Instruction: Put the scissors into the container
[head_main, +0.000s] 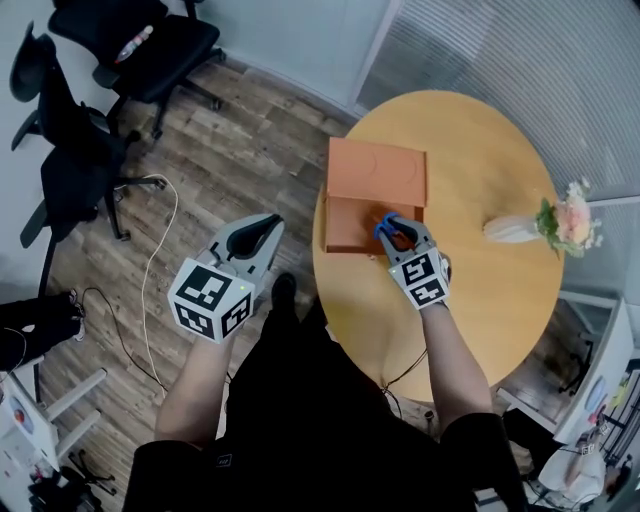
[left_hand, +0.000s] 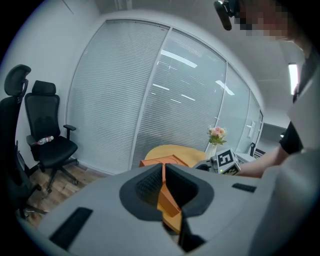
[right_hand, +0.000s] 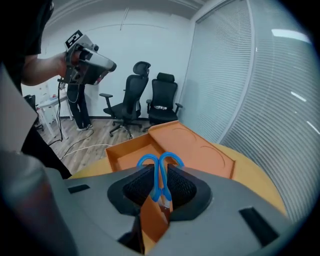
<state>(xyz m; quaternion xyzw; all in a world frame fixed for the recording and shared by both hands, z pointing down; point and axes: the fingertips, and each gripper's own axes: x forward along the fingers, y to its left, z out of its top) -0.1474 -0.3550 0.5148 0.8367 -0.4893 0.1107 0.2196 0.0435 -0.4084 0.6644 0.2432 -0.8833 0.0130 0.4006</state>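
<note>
An orange container (head_main: 343, 228) lies open near the left edge of the round wooden table (head_main: 480, 300), its flat lid (head_main: 377, 170) folded back on the far side. My right gripper (head_main: 397, 232) hovers over the open tray, shut on the blue-handled scissors (head_main: 388, 224). In the right gripper view the scissors (right_hand: 160, 165) stand between the pads with their handle loops pointing away, over the container (right_hand: 125, 150). My left gripper (head_main: 252, 238) is held off the table above the floor, shut and empty. Its view looks toward the container (left_hand: 167, 200).
A vase of flowers (head_main: 555, 225) lies at the table's right side. Black office chairs (head_main: 80, 150) stand on the wooden floor at the far left, and a white cable (head_main: 150, 270) runs across the floor. Window blinds (right_hand: 250, 100) lie beyond the table.
</note>
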